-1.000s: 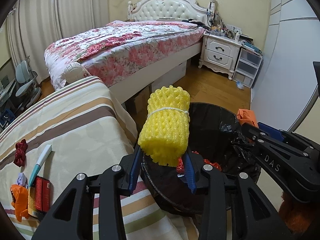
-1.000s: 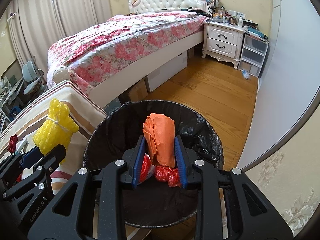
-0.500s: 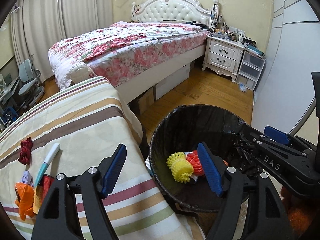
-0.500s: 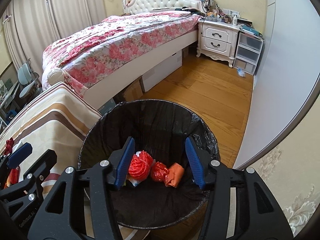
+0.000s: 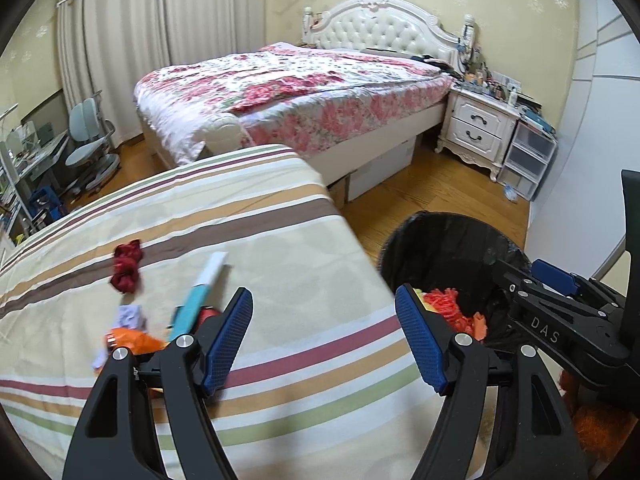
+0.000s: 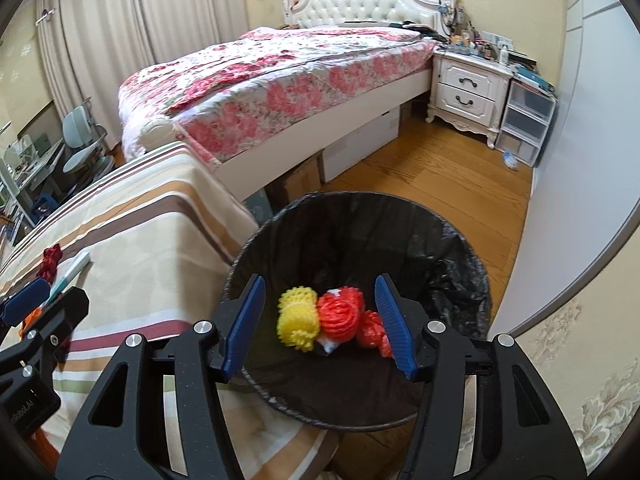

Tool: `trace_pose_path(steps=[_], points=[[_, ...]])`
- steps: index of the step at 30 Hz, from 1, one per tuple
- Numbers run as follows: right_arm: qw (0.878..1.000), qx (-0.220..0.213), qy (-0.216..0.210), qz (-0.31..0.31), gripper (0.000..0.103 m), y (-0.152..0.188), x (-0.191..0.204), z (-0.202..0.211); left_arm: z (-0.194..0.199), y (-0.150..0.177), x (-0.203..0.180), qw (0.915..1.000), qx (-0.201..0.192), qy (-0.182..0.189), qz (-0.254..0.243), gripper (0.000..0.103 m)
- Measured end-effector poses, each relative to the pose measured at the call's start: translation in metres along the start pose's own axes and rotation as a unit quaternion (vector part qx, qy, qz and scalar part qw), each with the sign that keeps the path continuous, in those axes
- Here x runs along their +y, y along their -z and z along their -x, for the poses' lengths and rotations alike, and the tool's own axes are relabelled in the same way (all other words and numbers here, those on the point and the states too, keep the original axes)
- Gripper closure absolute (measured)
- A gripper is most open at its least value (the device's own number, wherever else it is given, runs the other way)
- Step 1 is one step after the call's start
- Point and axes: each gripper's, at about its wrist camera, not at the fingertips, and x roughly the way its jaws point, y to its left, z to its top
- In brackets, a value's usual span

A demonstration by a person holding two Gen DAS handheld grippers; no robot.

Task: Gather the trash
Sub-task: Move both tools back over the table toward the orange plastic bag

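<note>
With both drops done, left claw (image 5: 324, 340) and right claw (image 6: 320, 322) gape empty; next, snack wrapper (image 5: 134, 340) left of left claw.

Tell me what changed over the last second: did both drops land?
Yes. The left tool released the yellow foam net and the right tool released the orange wrapper; their jaws have just been opening, now empty. Both are in the trash bin. Left tool swung toward the striped cover, whose litter is untouched.

Trash bin (image 6: 460, 248) stands right of the striped bed (image 5: 280, 240).
</note>
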Motion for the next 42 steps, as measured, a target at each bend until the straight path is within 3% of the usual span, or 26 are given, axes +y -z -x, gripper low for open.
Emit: trace_pose_path(steps=[21, 32, 42], points=[[0.995, 0.017, -0.062, 0.072, 0.047, 0.026, 0.096, 0.011, 0.032, 0.046, 0.117, 0.9928, 0.011, -0.08, 0.089, 0.031], [0.994, 0.022, -0.067, 0.087, 0.046, 0.03, 0.113, 0.013, 0.019, 0.058, 0.134, 0.9908, 0.028, -0.093, 0.094, 0.031], [0.993, 0.029, -0.071, 0.091, 0.046, 0.032, 0.119, 0.007, 0.024, 0.057, 0.154, 0.9886, 0.019, -0.109, 0.103, 0.03]])
